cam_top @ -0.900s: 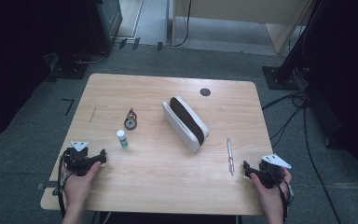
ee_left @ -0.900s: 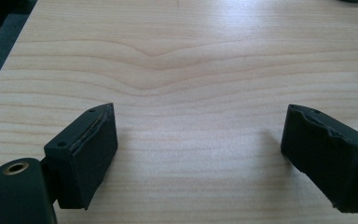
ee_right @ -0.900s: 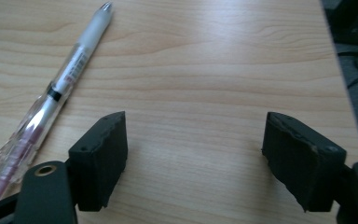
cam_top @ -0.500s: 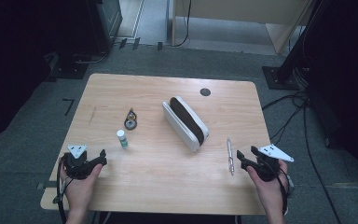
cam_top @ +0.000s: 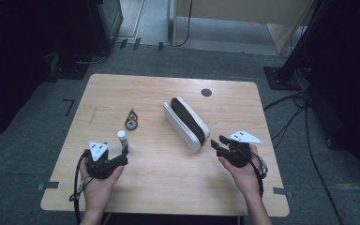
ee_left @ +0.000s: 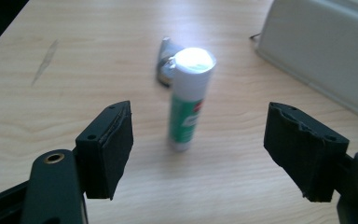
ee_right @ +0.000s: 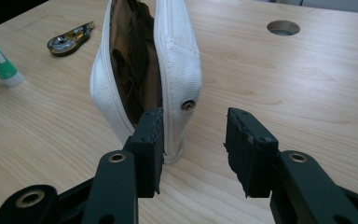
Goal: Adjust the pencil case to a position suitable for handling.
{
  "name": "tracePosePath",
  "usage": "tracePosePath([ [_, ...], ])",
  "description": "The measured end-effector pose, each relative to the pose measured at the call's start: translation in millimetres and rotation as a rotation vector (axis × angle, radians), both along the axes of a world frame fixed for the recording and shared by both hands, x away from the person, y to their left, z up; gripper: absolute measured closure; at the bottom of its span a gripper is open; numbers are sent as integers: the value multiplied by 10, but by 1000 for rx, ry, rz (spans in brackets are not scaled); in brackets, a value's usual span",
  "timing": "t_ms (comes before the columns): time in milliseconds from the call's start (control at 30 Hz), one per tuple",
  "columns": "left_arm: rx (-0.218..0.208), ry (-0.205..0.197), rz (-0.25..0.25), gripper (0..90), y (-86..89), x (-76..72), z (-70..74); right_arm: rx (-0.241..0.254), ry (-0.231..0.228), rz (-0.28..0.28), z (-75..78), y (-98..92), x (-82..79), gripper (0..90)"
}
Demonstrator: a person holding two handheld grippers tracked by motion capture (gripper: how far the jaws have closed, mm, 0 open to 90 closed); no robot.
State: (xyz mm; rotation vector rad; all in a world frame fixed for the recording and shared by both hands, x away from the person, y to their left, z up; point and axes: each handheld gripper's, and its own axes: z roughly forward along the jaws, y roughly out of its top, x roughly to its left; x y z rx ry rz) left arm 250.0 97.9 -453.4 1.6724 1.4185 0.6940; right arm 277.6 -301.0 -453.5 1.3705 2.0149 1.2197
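L tongs (ee_left: 198, 149) apart, glue stick (ee_left: 189, 95) upright just ahead. R tongs (ee_right: 193, 149) apart at white pouch (ee_right: 168, 60) end, on table (cam_top: 168, 187).

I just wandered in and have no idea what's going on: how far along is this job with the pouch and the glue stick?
Barely begun, it seems. Done: nothing is inside or held; the white pouch stands open. In hand: the left gripper is open around the upright glue stick, not touching, and the right gripper is open at the pouch's near end. Left: probably gripping the stick; the tape dispenser lies untouched.
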Motion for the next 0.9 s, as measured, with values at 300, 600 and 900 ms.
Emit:
tracePosePath([
  [300, 16, 8, -198, 332, -657, 62, -68, -11, 53, 12, -173, 208, 198, 677],
  [600, 21, 15, -270, 345, -1017, 118, -136, -1, 60, 20, -187, 341, 167, 740],
  [900, 10, 18, -327, 369, -1276, 186, -161, 35, 51, 14, -214, 532, 71, 759],
])
